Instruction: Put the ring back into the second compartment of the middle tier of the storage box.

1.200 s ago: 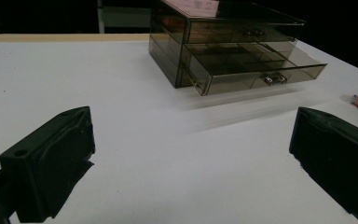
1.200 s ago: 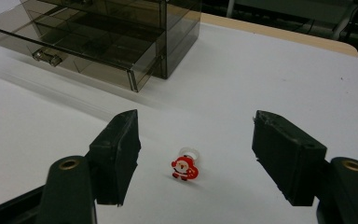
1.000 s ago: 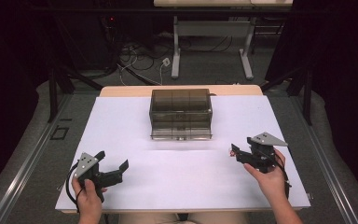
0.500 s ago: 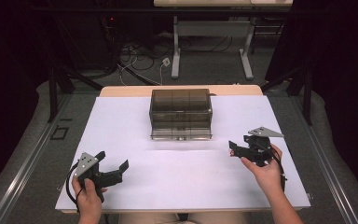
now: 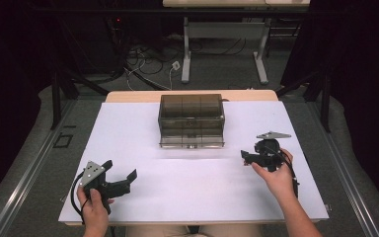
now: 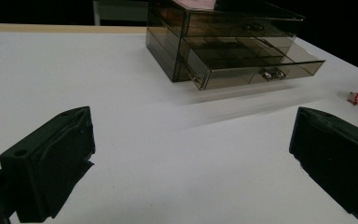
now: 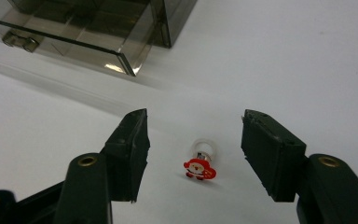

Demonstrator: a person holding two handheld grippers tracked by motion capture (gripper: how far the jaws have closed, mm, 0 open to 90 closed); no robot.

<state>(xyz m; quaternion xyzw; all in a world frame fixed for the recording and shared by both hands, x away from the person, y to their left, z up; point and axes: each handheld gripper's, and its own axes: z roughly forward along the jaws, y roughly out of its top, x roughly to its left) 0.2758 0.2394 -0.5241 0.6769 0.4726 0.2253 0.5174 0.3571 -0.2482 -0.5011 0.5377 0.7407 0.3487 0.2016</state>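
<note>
A smoky see-through drawer box (image 5: 191, 121) stands at the middle back of the white table top (image 5: 187, 192). Its bottom drawer (image 6: 256, 67) is pulled out a little. A tiny red-and-white Santa charm on a white ring (image 7: 199, 165) lies on the table right of the box, also seen as the Santa charm (image 6: 355, 96) in the left gripper view. My right gripper (image 7: 195, 134) hangs open just over it, one jaw on each side, not touching. In the high view the right gripper (image 5: 246, 157) is front right of the box. My left gripper (image 5: 120, 170) rests open and empty at front left.
The box's open drawer front (image 7: 65, 44) lies close to the upper left of the right gripper's jaws. Beyond the table's far edge is a dark floor with cables (image 5: 148, 59) and a desk frame (image 5: 222, 44).
The right gripper has moved a little forward and left and now points down at the charm. The left gripper has stayed put.
</note>
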